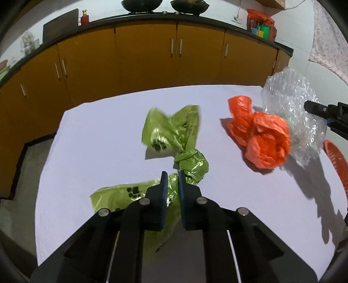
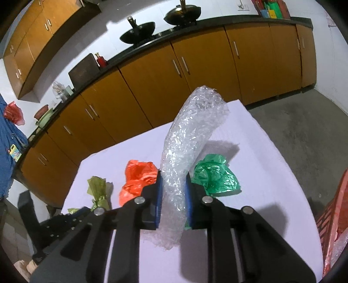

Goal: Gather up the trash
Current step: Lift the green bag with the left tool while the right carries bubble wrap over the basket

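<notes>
My left hand-held gripper (image 1: 173,174) pinches the light green bag (image 1: 174,135), my right hand-held gripper (image 2: 173,174) clamps the bubble wrap (image 2: 191,135); orange bag (image 1: 261,135) and dark green bag (image 2: 214,176) remain on the table (image 1: 97,130).

Noted on the surface (image 1: 104,135): knotted bag (image 1: 174,139) toward the left, crumpled bag (image 1: 261,139) to its right, bubble wrap (image 1: 293,113) right of that and touching it. Behind the bubble wrap's right side in the right wrist view, a further crumpled bag (image 2: 214,176) on the surface; basket (image 2: 332,209) at the surface's right edge. Beyond the surface's far edge, cabinets (image 1: 143,56) under a counter (image 1: 195,18) carrying two pans (image 1: 142,4).
</notes>
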A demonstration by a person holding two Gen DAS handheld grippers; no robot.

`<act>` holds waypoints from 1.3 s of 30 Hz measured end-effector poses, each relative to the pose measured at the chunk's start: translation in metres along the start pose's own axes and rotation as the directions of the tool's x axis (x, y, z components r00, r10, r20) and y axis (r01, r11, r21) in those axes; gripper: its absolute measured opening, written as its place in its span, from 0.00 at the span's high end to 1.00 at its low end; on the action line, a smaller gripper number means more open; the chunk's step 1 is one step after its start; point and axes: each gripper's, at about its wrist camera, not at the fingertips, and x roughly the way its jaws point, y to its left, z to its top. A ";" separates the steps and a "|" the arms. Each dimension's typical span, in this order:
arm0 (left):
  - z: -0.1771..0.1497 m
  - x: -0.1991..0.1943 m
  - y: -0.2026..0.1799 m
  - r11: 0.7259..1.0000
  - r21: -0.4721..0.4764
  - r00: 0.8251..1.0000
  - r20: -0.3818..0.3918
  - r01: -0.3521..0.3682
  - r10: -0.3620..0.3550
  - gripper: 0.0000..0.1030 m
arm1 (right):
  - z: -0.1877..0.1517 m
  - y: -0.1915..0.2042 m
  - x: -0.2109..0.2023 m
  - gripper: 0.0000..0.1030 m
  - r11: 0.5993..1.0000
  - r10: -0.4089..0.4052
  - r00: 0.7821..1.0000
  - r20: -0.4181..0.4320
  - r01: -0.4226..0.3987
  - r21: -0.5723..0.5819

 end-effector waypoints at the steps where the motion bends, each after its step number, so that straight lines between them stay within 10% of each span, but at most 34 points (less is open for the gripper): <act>1: 0.000 -0.001 -0.003 1.000 0.006 1.000 0.003 -0.001 0.001 0.89 | -0.001 0.000 -0.004 0.82 1.000 0.000 1.000 0.004 0.000 -0.003; 3: 0.000 0.000 -0.009 1.000 0.011 1.000 -0.002 0.008 -0.007 0.79 | -0.002 -0.001 -0.010 0.82 1.000 -0.005 1.000 0.008 0.005 -0.007; 5: 0.001 0.001 -0.012 1.000 0.006 1.000 -0.001 -0.003 0.003 0.47 | -0.004 -0.002 -0.016 0.82 1.000 -0.011 1.000 0.010 0.011 -0.012; 9: 0.002 0.007 -0.022 1.000 0.008 1.000 -0.019 0.001 -0.001 0.47 | -0.007 -0.004 -0.028 0.82 1.000 -0.019 1.000 0.020 0.019 -0.021; 12: 0.000 0.012 -0.029 1.000 0.024 0.999 -0.039 0.003 -0.002 0.47 | -0.011 -0.005 -0.038 0.82 0.999 -0.029 0.999 0.028 0.029 -0.025; 19: -0.003 0.010 -0.031 1.000 -0.015 0.999 -0.050 -0.018 0.017 0.88 | -0.026 -0.019 -0.063 0.82 0.999 -0.038 0.999 0.038 0.039 -0.013; 39: 0.014 -0.107 -0.122 0.992 0.017 0.977 0.173 0.121 -0.122 0.90 | -0.056 -0.071 -0.211 0.82 0.992 -0.124 0.963 0.238 0.114 0.053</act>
